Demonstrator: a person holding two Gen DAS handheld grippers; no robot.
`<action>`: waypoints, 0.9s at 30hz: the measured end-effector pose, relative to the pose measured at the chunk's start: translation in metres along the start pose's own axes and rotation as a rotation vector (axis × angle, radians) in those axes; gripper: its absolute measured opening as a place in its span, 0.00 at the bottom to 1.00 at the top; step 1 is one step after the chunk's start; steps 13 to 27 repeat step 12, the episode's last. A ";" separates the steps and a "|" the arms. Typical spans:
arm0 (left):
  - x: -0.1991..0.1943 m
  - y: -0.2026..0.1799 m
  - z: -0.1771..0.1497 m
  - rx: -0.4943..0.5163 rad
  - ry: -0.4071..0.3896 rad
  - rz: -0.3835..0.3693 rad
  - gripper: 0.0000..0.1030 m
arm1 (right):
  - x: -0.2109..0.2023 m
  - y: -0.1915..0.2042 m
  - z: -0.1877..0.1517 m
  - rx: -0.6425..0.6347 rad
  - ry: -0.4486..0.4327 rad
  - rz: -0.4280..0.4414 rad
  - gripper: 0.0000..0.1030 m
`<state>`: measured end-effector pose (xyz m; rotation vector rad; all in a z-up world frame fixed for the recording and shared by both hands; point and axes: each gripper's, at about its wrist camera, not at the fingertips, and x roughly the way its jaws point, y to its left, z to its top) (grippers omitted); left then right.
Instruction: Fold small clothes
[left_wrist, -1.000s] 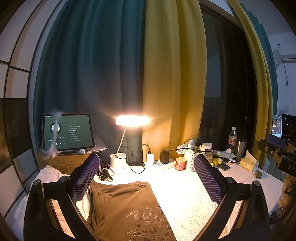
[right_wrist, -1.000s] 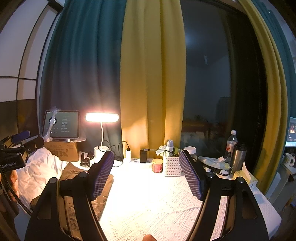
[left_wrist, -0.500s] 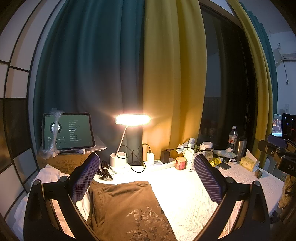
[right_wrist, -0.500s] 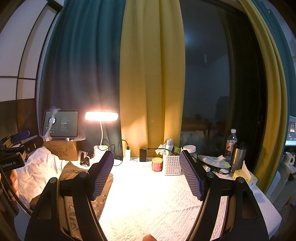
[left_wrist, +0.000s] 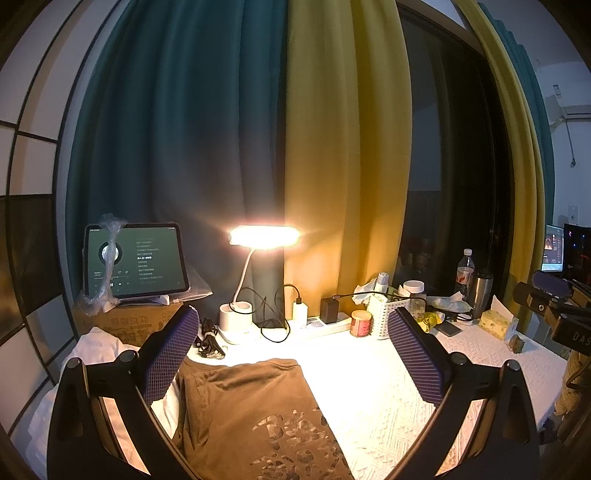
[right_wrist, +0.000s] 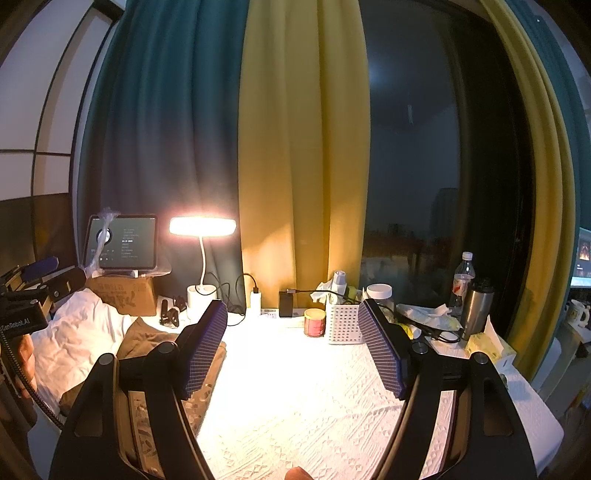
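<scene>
Both grippers hang above the table with their fingers spread wide, and neither one has hold of anything. The brown shirt (left_wrist: 255, 413) lies flat on the white cloth (left_wrist: 373, 402), right under the left gripper (left_wrist: 295, 354) and closer to its left finger. From the right gripper (right_wrist: 293, 350), the shirt sits off to the left, partly behind its left finger. A glowing lamp (left_wrist: 263, 236) stands ahead of both grippers.

From my remote station I saw the brown T-shirt (left_wrist: 243, 410), printed with a pale cracked graphic, lying flat and unfolded on the white textured tabletop (left_wrist: 373, 402), its neckline pointing toward the window curtains.
</scene>
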<state>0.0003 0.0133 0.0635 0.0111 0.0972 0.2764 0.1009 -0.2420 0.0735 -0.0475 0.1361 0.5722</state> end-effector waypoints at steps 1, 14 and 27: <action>0.000 0.001 0.000 -0.002 0.001 -0.001 0.98 | 0.000 0.000 0.000 0.000 0.001 0.000 0.74; 0.003 0.002 0.000 0.002 0.007 -0.008 0.98 | 0.000 0.000 0.000 0.000 0.003 0.001 0.74; 0.003 0.002 0.000 0.002 0.007 -0.008 0.98 | 0.000 0.000 0.000 0.000 0.003 0.001 0.74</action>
